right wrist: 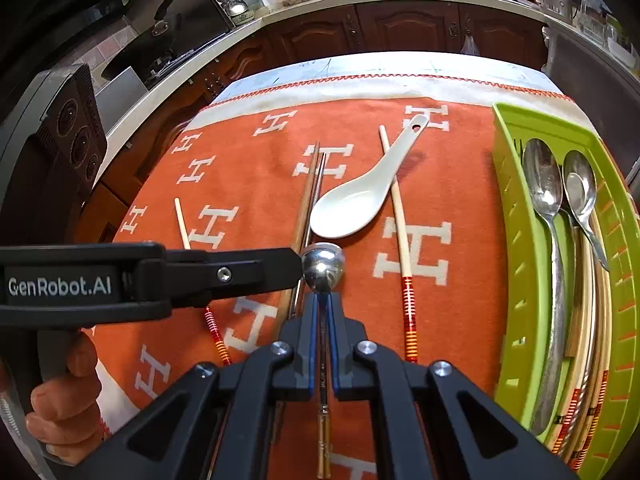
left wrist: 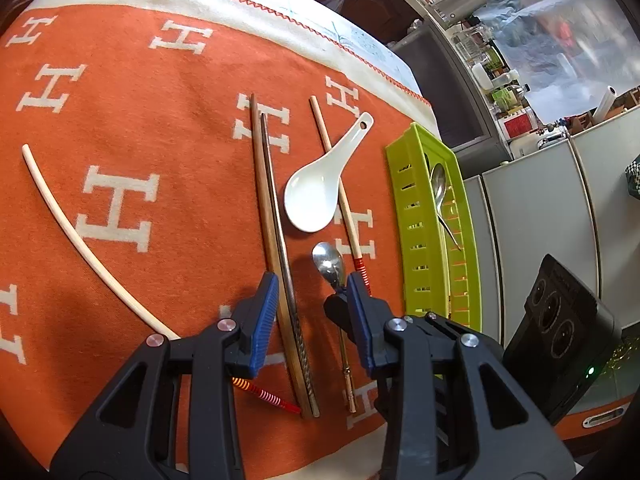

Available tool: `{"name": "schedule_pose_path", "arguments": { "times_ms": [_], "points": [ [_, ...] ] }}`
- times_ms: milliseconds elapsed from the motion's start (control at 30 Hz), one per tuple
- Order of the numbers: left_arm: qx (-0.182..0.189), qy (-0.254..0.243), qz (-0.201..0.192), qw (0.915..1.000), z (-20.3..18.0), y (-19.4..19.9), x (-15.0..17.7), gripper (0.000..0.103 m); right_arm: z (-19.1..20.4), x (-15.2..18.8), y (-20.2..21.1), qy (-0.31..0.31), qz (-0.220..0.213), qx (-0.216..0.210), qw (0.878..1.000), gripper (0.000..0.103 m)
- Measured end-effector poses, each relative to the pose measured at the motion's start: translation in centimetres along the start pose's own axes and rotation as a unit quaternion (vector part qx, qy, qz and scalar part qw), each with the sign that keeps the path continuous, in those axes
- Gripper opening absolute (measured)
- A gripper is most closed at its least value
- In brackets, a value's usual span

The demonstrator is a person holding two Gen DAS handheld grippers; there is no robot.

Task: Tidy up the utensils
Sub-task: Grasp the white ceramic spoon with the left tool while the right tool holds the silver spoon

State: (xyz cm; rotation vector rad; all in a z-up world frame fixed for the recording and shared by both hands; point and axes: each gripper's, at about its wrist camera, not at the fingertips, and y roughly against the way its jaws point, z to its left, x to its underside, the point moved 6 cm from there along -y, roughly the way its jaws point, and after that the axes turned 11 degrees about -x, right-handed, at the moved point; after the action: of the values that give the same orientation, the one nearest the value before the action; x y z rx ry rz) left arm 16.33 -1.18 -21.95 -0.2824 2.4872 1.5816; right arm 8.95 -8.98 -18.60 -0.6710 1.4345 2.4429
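My right gripper (right wrist: 323,300) is shut on the handle of a small metal spoon (right wrist: 323,266), whose bowl sticks out just past the pads, above the orange cloth. My left gripper (left wrist: 312,286) stands open with nothing held; it comes in from the left (right wrist: 296,268), its tip close beside the spoon's bowl (left wrist: 329,263). A dark pair of chopsticks (left wrist: 272,220) lies on the cloth under its gap. A white ceramic spoon (left wrist: 312,196) rests across a pale red-banded chopstick (left wrist: 347,216). Another cream chopstick (left wrist: 72,232) lies far left.
A green slotted basket (right wrist: 516,220) at the cloth's right edge holds two metal spoons (right wrist: 544,184) and several chopsticks. A black box with three round sockets (left wrist: 560,312) stands beside the table. A person's hand (right wrist: 64,400) grips the left tool. Kitchen cabinets (right wrist: 400,28) lie beyond.
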Motion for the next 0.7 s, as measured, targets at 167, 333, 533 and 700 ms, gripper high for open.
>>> {"name": "schedule_pose_path", "arguments": {
  "times_ms": [167,333,533,700],
  "points": [
    [-0.001,0.007,-0.001,1.0,0.7,0.0,0.2,0.032,-0.2,0.0,0.0,-0.006,0.005,-0.012,1.0,0.005],
    [0.0,0.025,0.0,0.9997,2.1,0.1,0.4,0.032,-0.4,0.6,-0.7,-0.032,0.025,-0.047,0.998,0.006],
    [-0.001,0.038,-0.001,0.9993,3.1,0.1,0.5,0.032,0.9,0.7,-0.7,-0.018,0.033,-0.07,0.997,0.006],
    [-0.002,0.036,-0.004,0.9993,3.2,0.3,0.7,0.032,1.0,0.4,-0.3,-0.01,0.021,-0.049,0.999,0.006]
  ]
}}
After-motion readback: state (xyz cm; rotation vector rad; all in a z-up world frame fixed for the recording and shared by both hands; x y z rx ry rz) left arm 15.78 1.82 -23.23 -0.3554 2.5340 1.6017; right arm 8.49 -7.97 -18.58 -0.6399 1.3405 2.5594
